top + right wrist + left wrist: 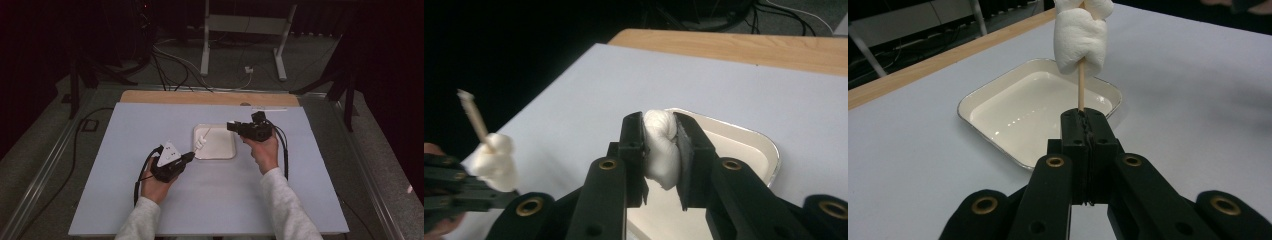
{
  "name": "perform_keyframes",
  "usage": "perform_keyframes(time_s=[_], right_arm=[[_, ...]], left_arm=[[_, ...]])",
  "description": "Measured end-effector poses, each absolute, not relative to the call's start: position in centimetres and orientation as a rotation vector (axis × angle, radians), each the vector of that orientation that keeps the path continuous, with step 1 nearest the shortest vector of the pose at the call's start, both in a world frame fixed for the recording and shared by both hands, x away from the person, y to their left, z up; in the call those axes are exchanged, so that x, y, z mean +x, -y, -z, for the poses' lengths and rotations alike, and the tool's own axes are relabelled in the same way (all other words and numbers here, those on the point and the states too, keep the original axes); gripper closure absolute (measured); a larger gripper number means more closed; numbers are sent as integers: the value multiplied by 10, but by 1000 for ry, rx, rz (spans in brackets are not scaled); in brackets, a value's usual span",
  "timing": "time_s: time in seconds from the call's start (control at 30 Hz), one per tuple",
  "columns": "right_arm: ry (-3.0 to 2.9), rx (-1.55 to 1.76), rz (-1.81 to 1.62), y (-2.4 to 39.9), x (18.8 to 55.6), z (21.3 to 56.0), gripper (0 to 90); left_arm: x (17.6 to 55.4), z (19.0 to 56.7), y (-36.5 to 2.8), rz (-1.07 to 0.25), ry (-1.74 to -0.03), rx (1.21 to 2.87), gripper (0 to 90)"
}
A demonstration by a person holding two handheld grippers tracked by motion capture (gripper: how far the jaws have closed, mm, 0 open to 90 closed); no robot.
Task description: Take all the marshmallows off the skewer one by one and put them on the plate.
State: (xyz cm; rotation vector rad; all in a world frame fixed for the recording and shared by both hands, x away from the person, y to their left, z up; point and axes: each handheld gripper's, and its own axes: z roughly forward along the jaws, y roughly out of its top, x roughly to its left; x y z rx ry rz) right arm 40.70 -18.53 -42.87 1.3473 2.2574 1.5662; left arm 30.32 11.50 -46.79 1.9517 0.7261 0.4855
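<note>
We hold the left gripper (191,156) clamped tight on a wooden skewer (1081,90) with a marshmallow (1083,37) threaded on it, stick poking out over the white tray (227,150). Left gripper view gives us the impaled marshmallow up close; high view barely resolves it. Right gripper (660,155) squeezes a second marshmallow (660,150) between its pads above the tray, a grip we see from the right gripper view. Pale grey sheet (125,200) covers the wood table (150,96); dark room, cables (170,65) on the floor behind
</note>
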Motion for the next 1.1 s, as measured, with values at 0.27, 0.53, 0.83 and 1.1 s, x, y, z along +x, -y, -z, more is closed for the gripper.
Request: perform_keyframes(time_s=[0.27, 0.53, 0.83, 1.1], right_arm=[[-2296, 1370, -1427, 168, 418, 457, 766], [-2339, 1412, -1312, 154, 426, 487, 766], [-2360, 1480, -1243, 147, 431, 505, 626], [-2364, 1522, -1264, 152, 430, 504, 272]], left_arm=[[303, 467, -117, -480, -735, 1940, 900], [303, 467, -118, -479, -739, 1932, 900], [303, 466, -120, -479, -741, 1931, 900], [304, 466, -120, -482, -744, 1931, 900]])
